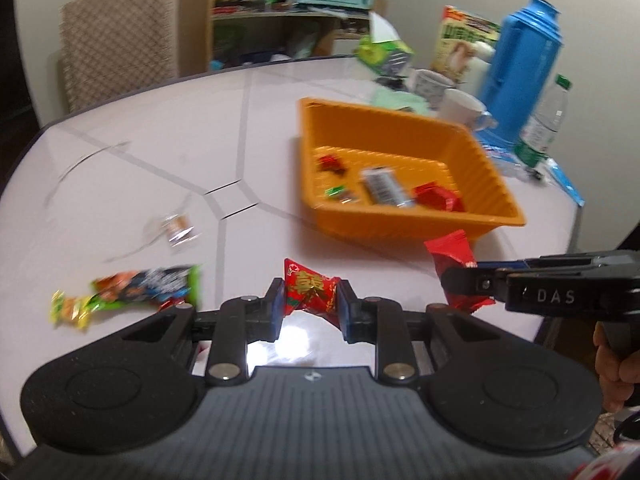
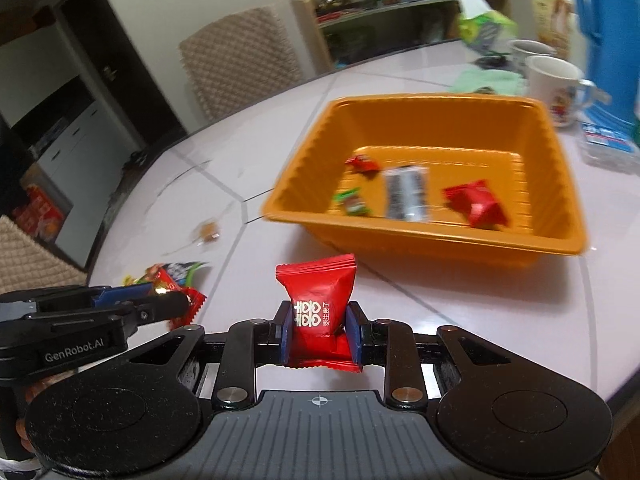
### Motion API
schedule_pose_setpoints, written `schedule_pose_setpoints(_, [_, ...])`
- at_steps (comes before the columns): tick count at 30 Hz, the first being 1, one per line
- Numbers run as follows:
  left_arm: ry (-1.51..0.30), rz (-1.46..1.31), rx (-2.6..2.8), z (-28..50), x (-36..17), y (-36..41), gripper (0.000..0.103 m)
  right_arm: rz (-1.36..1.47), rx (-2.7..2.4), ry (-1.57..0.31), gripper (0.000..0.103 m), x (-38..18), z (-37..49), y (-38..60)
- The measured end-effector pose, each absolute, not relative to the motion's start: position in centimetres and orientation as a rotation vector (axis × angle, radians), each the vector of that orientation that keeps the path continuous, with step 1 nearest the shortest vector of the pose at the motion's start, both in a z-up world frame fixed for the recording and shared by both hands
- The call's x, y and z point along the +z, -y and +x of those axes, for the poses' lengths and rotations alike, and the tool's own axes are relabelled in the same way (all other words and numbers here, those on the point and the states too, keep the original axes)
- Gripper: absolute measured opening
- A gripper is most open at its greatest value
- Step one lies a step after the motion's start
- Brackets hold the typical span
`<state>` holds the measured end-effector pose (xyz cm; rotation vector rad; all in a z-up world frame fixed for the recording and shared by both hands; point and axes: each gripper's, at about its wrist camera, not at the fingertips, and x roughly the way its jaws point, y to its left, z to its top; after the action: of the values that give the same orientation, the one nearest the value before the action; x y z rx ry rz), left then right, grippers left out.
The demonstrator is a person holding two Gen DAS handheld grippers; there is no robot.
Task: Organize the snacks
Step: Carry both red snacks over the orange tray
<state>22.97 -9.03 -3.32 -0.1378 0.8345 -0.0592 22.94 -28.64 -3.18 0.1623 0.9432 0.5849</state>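
My left gripper (image 1: 310, 294) is shut on a red candy with gold print (image 1: 310, 292), held above the table. My right gripper (image 2: 320, 316) is shut on a red pillow-pack candy with white characters (image 2: 318, 300). From the left wrist view the right gripper (image 1: 460, 280) shows at the right edge with its red candy (image 1: 452, 254). The left gripper (image 2: 176, 300) reaches in from the left of the right wrist view. An orange tray (image 1: 400, 224) (image 2: 420, 244) lies ahead of both, holding several wrapped snacks. On the table lie a green-and-blue snack pack (image 1: 148, 284) and a small clear-wrapped sweet (image 1: 178, 228) (image 2: 208, 232).
At the far right of the table stand a blue thermos (image 1: 520, 48), white mugs (image 1: 460, 106) (image 2: 554, 80), a water bottle (image 1: 546, 120) and a tissue pack (image 1: 384, 50). A padded chair (image 1: 120, 36) (image 2: 240, 60) sits behind the table. A person's hand (image 1: 612, 368) grips the right tool.
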Motion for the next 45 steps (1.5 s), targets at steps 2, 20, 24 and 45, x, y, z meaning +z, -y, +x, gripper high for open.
schedule_pose_setpoints(2, [-0.825, -0.122, -0.084, 23.8, -3.0, 10.2, 0.024, 0.176, 0.558, -0.939, 0.028, -3.0, 23.1, 29.9])
schedule_pose_setpoints(20, [-0.748, -0.061, -0.198, 34.1, -0.5, 17.2, 0.024, 0.251, 0.398, -0.826, 0.028, -0.5, 29.7, 37.3])
schedule_pose_setpoints(24, [-0.749, -0.052, -0.197, 36.7, -0.6, 17.8, 0.024, 0.245, 0.390, -0.822, 0.028, -0.7, 32.0, 37.3])
schedule_pose_setpoints(45, [-0.818, -0.016, -0.216, 44.7, -3.3, 19.8, 0.025, 0.252, 0.358, -0.851, 0.028, -3.5, 39.1, 36.4])
